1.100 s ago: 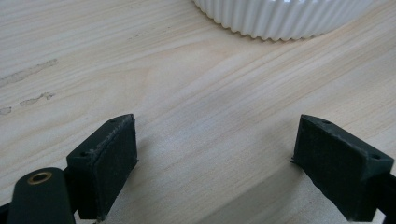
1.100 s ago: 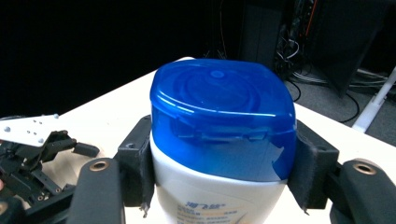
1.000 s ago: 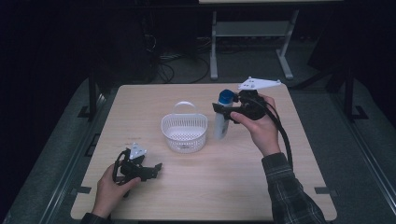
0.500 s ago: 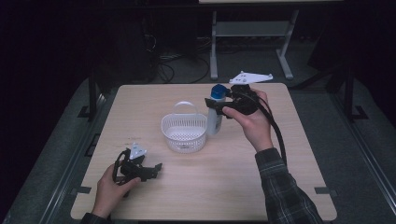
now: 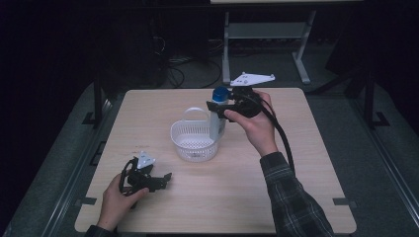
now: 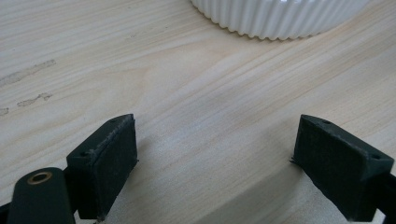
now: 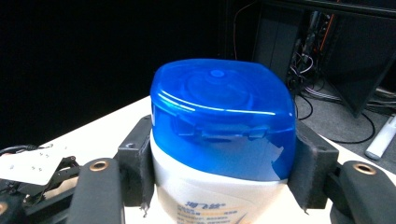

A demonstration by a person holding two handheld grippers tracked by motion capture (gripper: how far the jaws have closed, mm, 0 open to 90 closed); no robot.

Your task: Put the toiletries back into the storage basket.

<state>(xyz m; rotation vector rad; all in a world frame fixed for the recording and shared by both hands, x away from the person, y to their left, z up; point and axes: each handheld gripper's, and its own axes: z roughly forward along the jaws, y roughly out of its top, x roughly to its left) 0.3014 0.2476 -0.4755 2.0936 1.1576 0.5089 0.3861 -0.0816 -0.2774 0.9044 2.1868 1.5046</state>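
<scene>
A: High view, entry one. Your right gripper (image 5: 217,106) holds the white plastic bottle with the blue flip cap (image 5: 218,116) upright at the right rim of the white ribbed plastic basket with a hoop handle (image 5: 193,140). Whether the bottle's base is inside the rim or just beside it, you cannot tell from here.

B: Your right gripper view adds what that one lacks: both jaws pressed against the bottle just under the cap (image 7: 223,123), closed on it.

A: And your left gripper (image 5: 165,177)?

B: It rests low on the pale wooden desk (image 5: 237,197), near the front left. Your left gripper view shows the jaws spread wide with bare wood between them, the basket's ribbed wall (image 6: 280,18) ahead.

A: Against a second ago?

B: You have carried the bottle leftward to the basket and brought it closer to upright. Your left gripper has stayed put.
</scene>
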